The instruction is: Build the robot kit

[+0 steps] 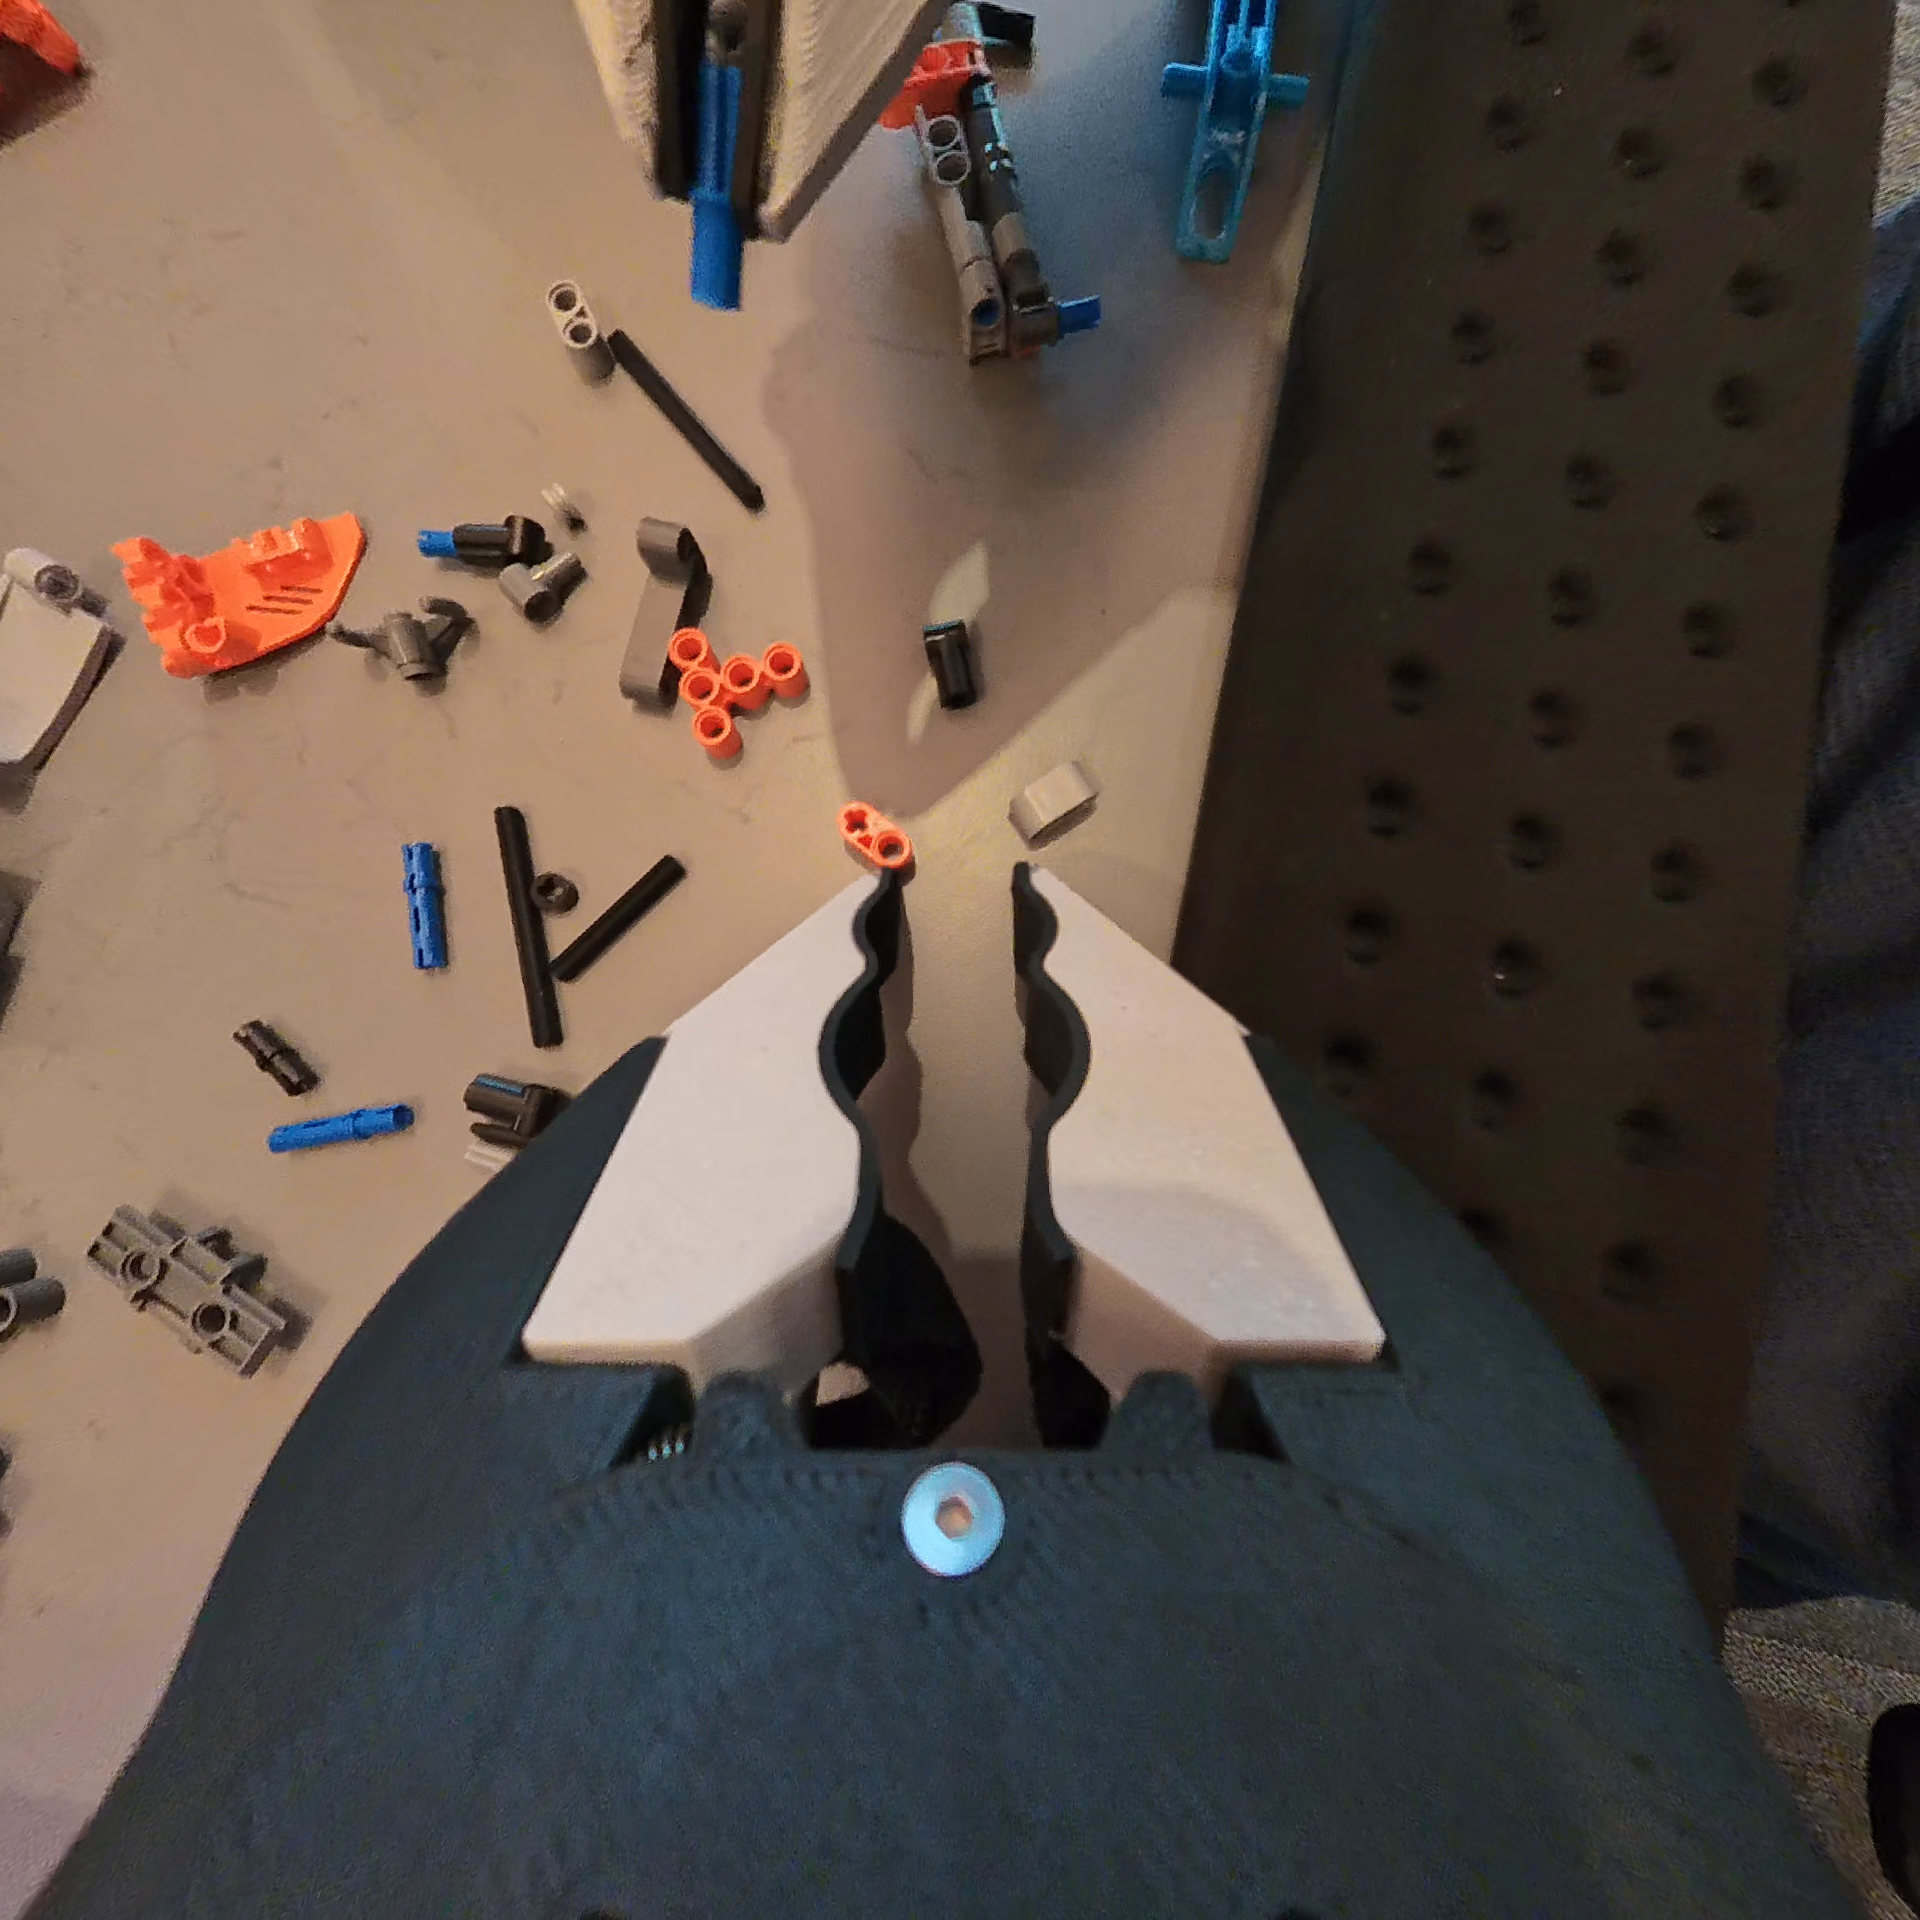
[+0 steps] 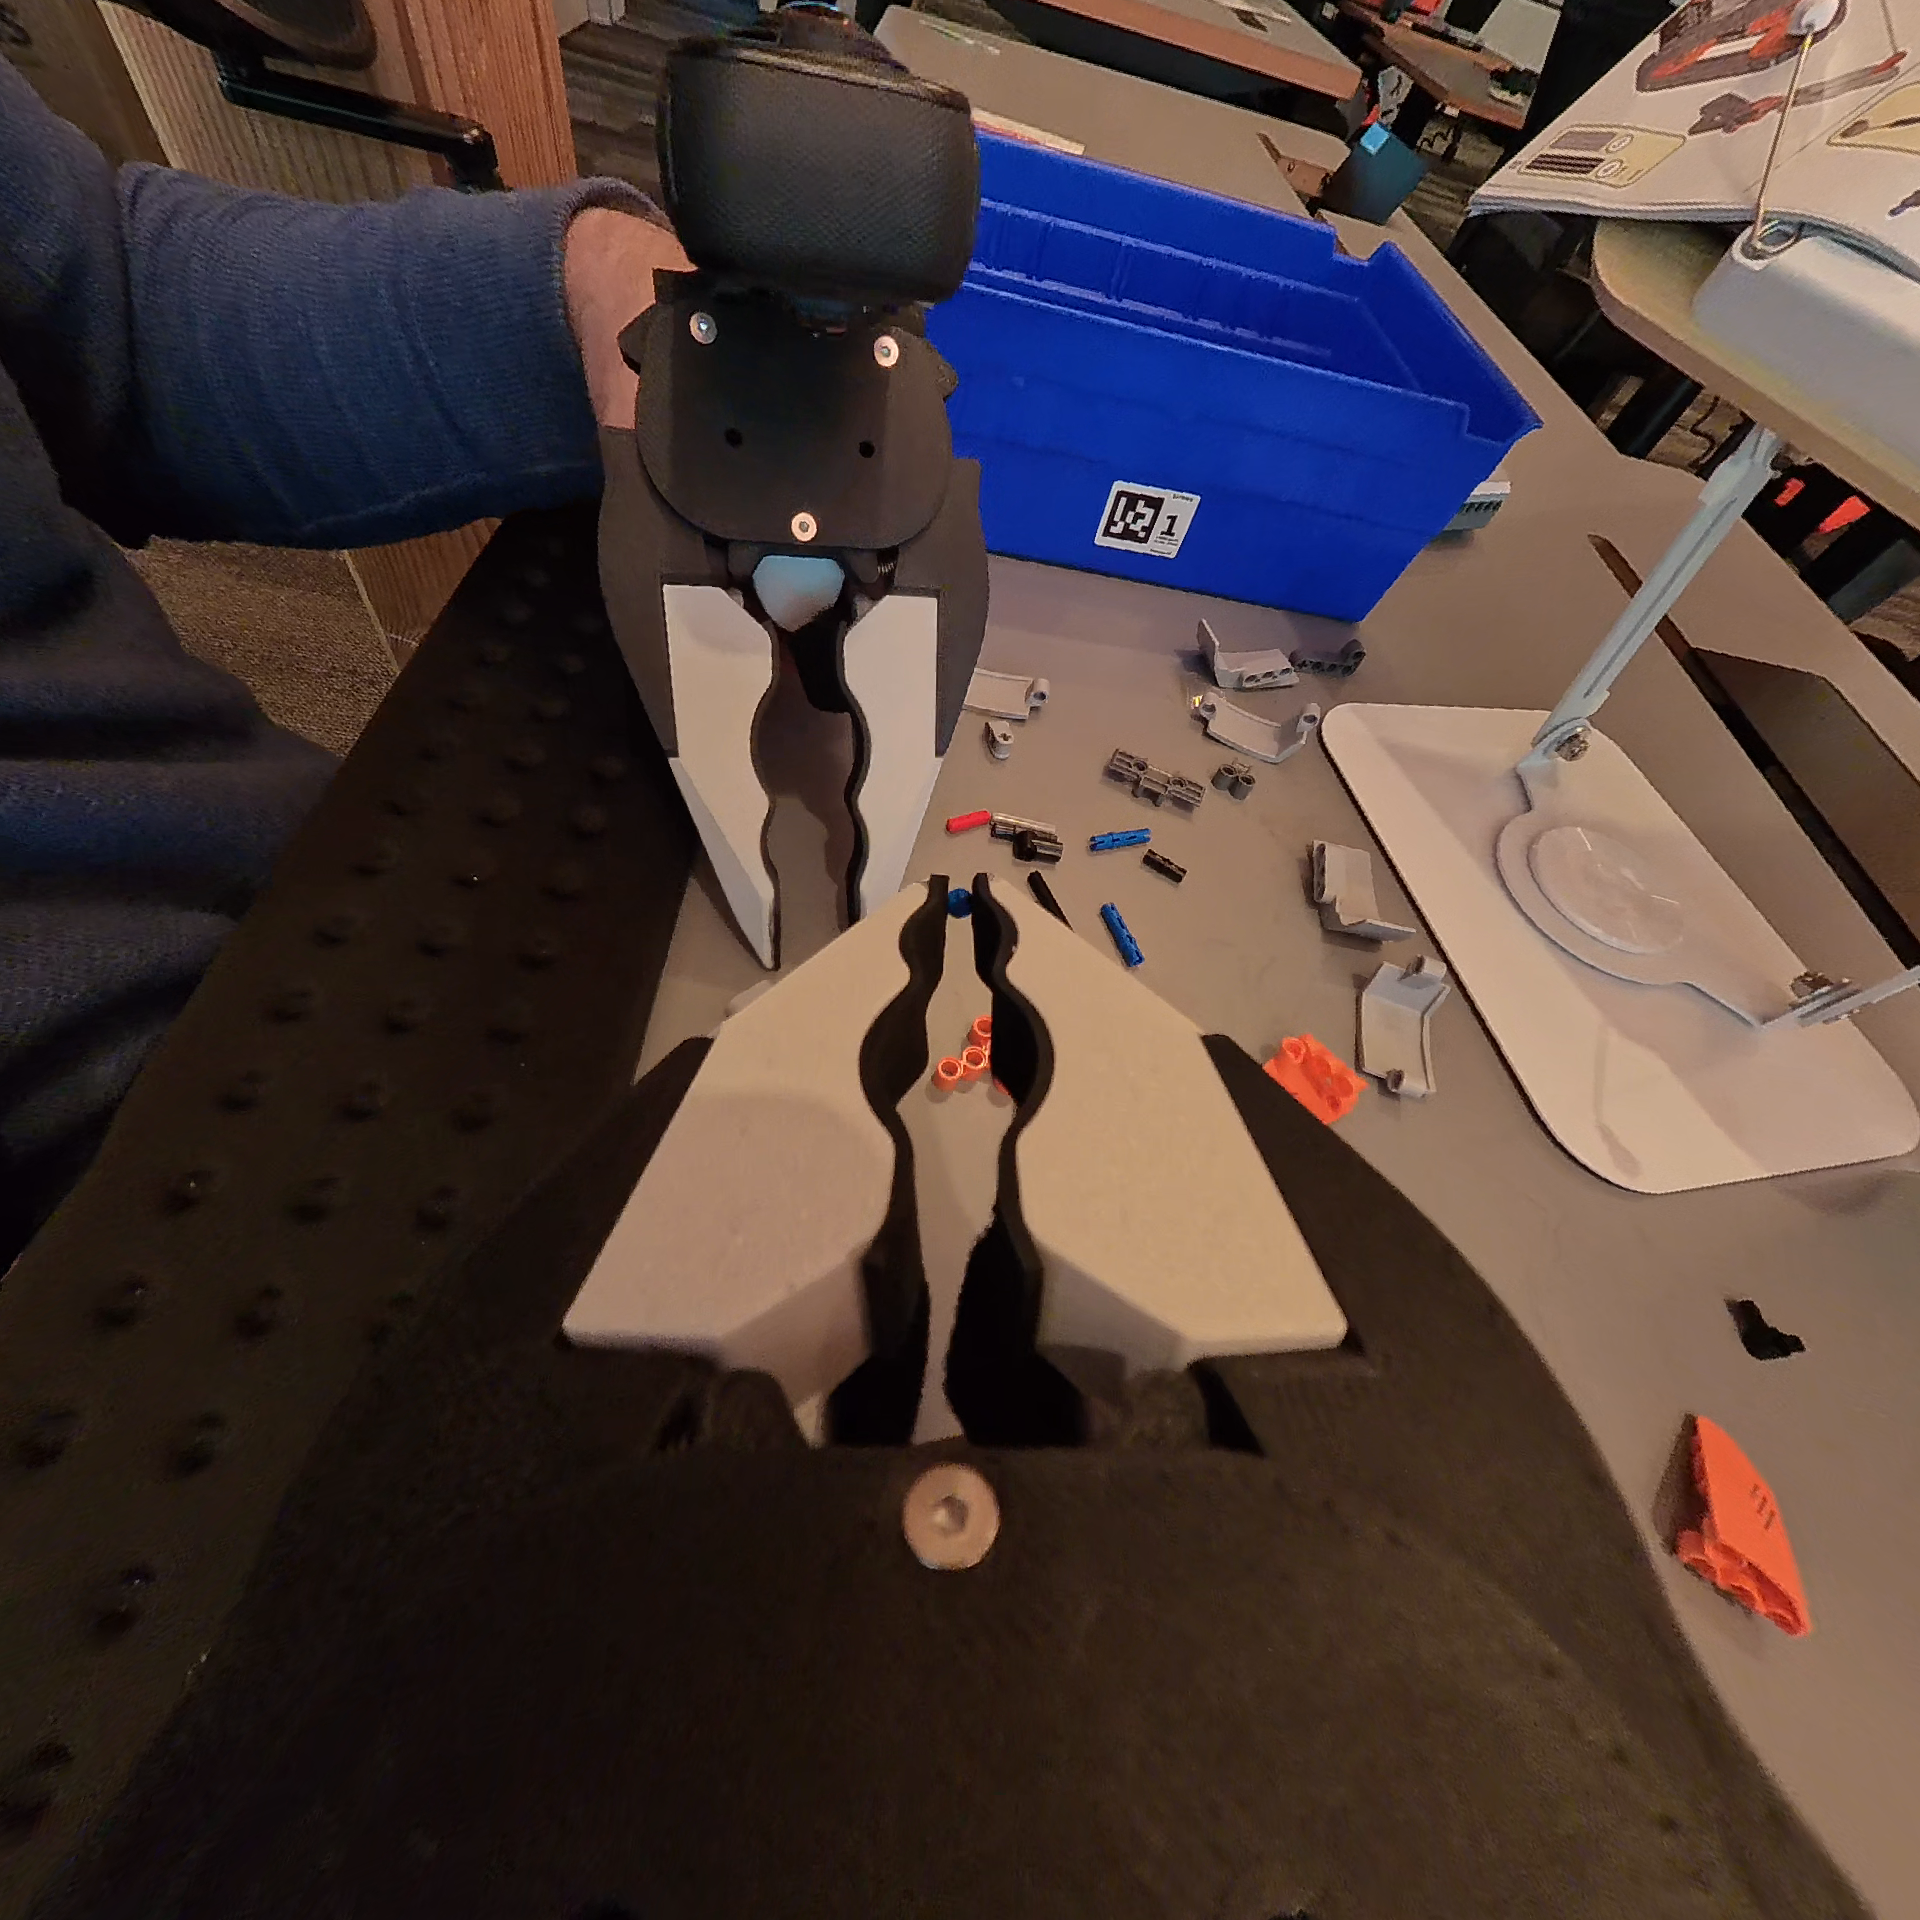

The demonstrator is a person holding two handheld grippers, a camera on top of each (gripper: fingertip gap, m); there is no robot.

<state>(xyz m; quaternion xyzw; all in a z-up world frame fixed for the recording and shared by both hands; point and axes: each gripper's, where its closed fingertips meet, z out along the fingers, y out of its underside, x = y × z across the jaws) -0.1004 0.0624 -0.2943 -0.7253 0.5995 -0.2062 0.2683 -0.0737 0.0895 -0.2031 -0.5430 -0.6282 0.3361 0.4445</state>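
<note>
My left gripper [image 1: 956, 875] is open and empty, low over the grey table [image 1: 260, 312]. A small orange two-hole connector [image 1: 875, 834] lies right at its left fingertip [image 1: 888, 883]. A small grey piece [image 1: 1051, 800] lies just past the right fingertip. My right gripper [image 2: 961, 888] is shut on a blue pin [image 2: 958, 902], held above the table. In the left wrist view the right gripper [image 1: 717, 203] is at the top, with the blue pin [image 1: 717, 239] sticking out below its tips. In the right wrist view the left gripper [image 2: 816, 935] points down, just behind my right tips.
Loose parts lie scattered: an orange ring cluster [image 1: 732, 686], an orange panel [image 1: 239, 592], black axles [image 1: 530, 925], blue pins [image 1: 424, 904], a teal beam [image 1: 1226, 135]. A black perforated board [image 1: 1558, 727] runs along one side. A blue bin [image 2: 1226, 416] and a white stand base [image 2: 1558, 935] stand farther off. Tip to tip, the grippers are about 10 cm apart. The white stand base [image 2: 1558, 935] is about 25 cm from both grippers' fingertips.
</note>
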